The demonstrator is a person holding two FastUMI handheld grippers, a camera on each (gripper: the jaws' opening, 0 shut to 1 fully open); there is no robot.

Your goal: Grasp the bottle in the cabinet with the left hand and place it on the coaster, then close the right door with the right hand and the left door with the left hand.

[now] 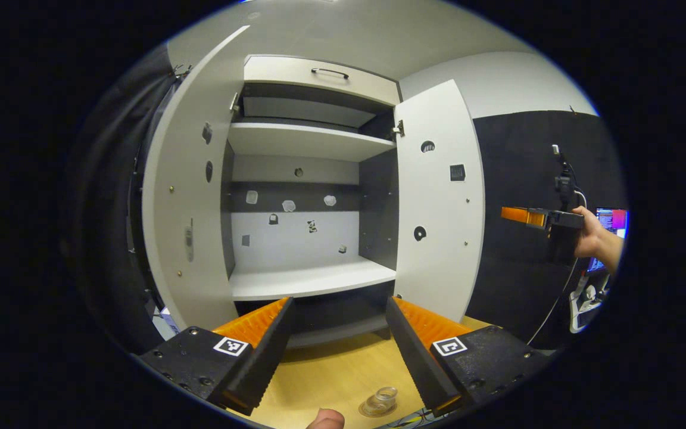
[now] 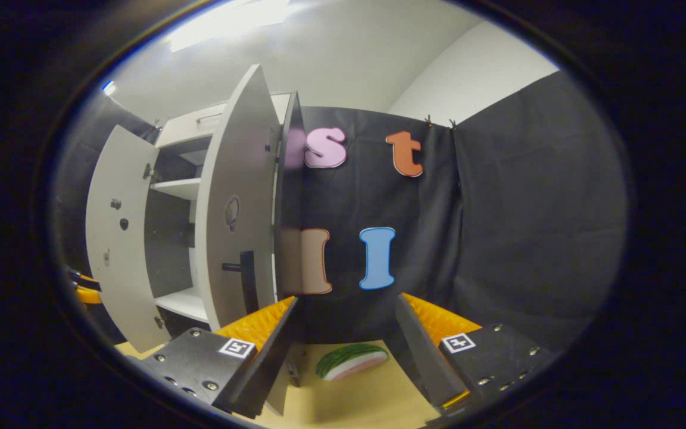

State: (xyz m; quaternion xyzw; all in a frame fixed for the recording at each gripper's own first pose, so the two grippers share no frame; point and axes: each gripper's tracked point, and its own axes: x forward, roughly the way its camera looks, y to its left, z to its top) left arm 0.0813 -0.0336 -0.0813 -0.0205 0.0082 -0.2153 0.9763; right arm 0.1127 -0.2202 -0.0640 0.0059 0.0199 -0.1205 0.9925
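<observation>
i hold both cabinet (image 1: 310, 280) doors swung wide, left gripper (image 1: 337, 333) and right gripper (image 2: 349, 330) spread empty, clear bottle (image 1: 380, 401) on the table (image 1: 331, 369).

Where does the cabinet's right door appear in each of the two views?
Left gripper view: the right door stands open, right of centre, inner face toward the camera.
Right gripper view: the same door is left of centre, near edge-on, its handle showing.
Shared landmark: the lower shelf.
</observation>
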